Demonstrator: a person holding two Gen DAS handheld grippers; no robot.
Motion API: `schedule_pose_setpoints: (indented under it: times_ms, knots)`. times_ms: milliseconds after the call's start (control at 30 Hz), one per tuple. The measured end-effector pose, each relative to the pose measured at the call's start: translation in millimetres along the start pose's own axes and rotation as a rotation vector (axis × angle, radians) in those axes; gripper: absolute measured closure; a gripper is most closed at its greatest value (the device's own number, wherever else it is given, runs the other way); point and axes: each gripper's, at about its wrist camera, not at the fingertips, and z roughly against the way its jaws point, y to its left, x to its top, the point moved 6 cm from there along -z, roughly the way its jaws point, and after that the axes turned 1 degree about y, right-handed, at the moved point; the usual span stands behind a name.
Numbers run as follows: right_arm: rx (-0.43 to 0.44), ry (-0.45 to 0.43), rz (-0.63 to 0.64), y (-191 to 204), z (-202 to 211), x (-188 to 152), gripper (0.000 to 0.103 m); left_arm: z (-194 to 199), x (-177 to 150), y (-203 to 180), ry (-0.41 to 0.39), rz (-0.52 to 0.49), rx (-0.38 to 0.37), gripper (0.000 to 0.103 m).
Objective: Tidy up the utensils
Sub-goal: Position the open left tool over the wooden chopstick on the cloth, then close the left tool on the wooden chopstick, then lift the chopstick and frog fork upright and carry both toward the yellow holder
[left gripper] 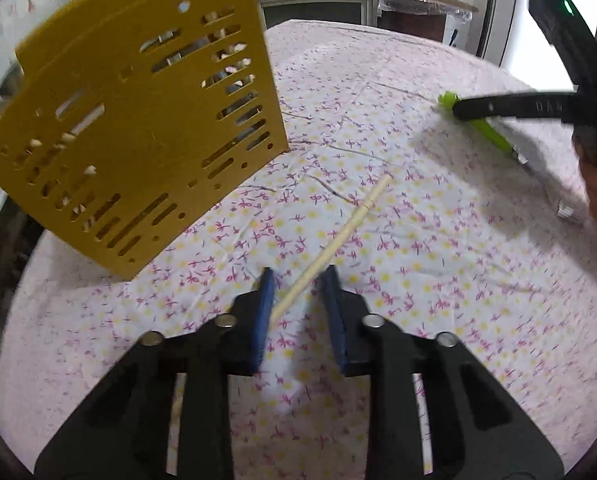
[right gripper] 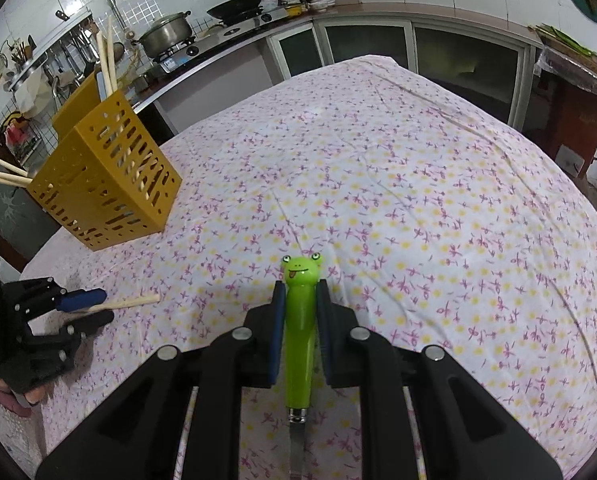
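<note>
In the left wrist view, the left claw (left gripper: 296, 280) stood spread around a wooden chopstick (left gripper: 334, 242) slanting between its pads over the tabletop (left gripper: 418, 220), beside the yellow holder (left gripper: 138, 140). In the right wrist view, the right claw (right gripper: 301, 294) pinched the frog-handled utensil (right gripper: 300, 320), its frog head just past the pads.

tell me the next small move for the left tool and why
Probably close the left tool onto the chopstick. The stick lies on the floral cloth between the pads, which do not yet press it. The yellow holder stands close by, ready for it. The right tool already grips the frog-handled utensil.
</note>
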Motion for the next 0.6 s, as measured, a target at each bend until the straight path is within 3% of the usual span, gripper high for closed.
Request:
schedule_pose_setpoints:
  times_ms: [167,300,600]
  knots:
    - [-0.005,0.001,0.022,6.8,5.8,-1.4,0.087,1.5,-3.0,-0.2,0.030,0.033,0.032,0.086]
    - [0.001,0.001,0.047,15.9,15.0,-7.1,0.087,5.2,-11.3,1.4,0.055,0.116,0.073,0.090]
    - [0.048,-0.004,0.112,44.6,33.0,-23.9,0.087,42.9,-73.3,-3.6,0.141,0.346,0.158,0.099]
